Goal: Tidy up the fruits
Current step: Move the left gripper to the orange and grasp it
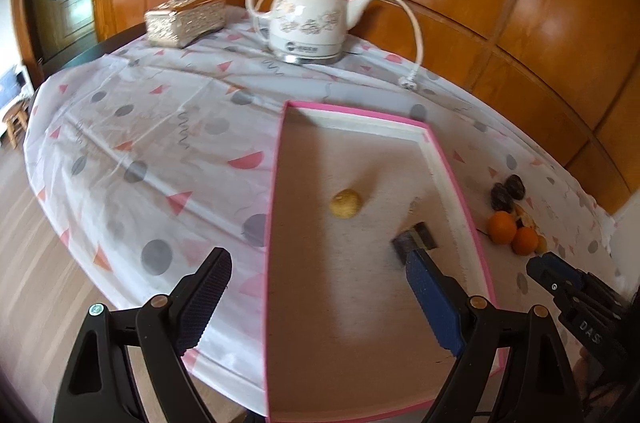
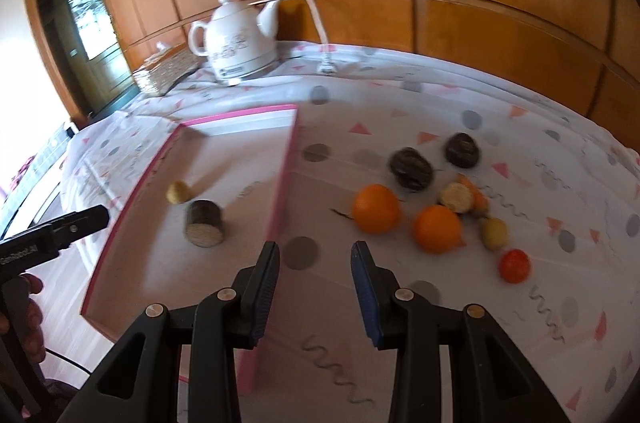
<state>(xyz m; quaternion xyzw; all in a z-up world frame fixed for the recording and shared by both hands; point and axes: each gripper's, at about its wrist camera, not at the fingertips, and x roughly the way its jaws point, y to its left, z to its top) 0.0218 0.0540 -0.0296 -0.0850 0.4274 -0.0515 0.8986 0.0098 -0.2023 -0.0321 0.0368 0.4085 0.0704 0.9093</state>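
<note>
A shallow pink-rimmed box (image 1: 276, 183) (image 2: 289, 179) lies on the patterned tablecloth. Inside it are a small yellow fruit (image 1: 346, 203) (image 2: 179, 191) and a dark stubby cylinder (image 1: 416, 241) (image 2: 204, 223). My left gripper (image 1: 316, 271) hovers over the box's near end, wide open and empty. To the right of the box lie two oranges (image 2: 376, 209) (image 2: 437, 229), two dark fruits (image 2: 412, 163) (image 2: 462, 151), a pale cut piece (image 2: 456, 197), a yellowish fruit (image 2: 494, 233) and a small red-orange fruit (image 2: 515, 265). My right gripper (image 2: 316, 263) hangs just right of the box's wall, jaws partly apart, nothing between them.
A white ceramic kettle (image 1: 312, 19) with its cord and plug (image 1: 410, 83) stands at the table's back by the wood-panelled wall. A gold tissue box (image 1: 184, 19) sits to its left. The table's edge drops to a wooden floor (image 1: 36, 243) on the left.
</note>
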